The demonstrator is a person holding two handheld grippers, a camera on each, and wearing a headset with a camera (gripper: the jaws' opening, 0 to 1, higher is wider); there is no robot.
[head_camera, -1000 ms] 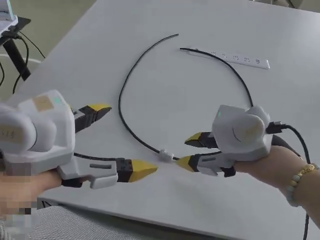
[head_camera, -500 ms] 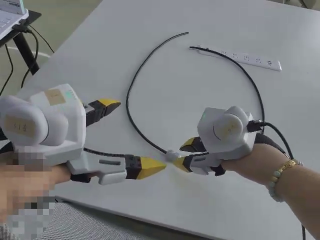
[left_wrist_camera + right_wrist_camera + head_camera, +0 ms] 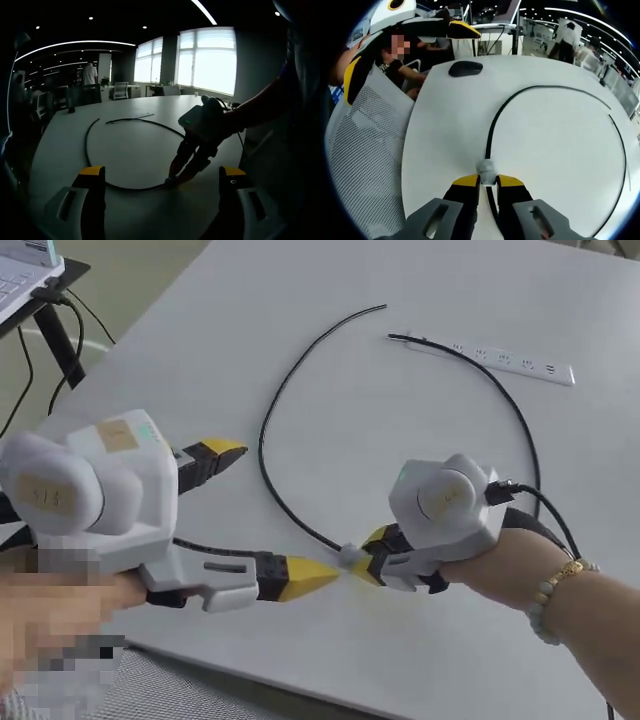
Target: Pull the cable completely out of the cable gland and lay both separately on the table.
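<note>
A long black cable (image 3: pixel 264 435) lies in a wide loop on the white table (image 3: pixel 200 350). A small white cable gland (image 3: pixel 349 556) sits on it near the table's front edge. My right gripper (image 3: pixel 368 556) is shut on the gland. In the right gripper view its yellow tips pinch the rear of the gland (image 3: pixel 486 170), and the cable (image 3: pixel 490 135) runs on between the jaws. My left gripper (image 3: pixel 280 510) is wide open just left of the gland and holds nothing. In the left gripper view, the gland (image 3: pixel 169 182) lies between and ahead of the spread jaws.
A white power strip (image 3: pixel 500 360) lies at the back right, near both cable ends. A laptop (image 3: pixel 20 270) stands on a side stand at the far left. A mesh chair (image 3: pixel 367 150) sits against the table's front edge. A black lead (image 3: pixel 560 530) trails from the right gripper.
My right gripper has moved left to the gland, and its jaws have narrowed from open to shut on it. The left gripper has stayed open in about the same place.
</note>
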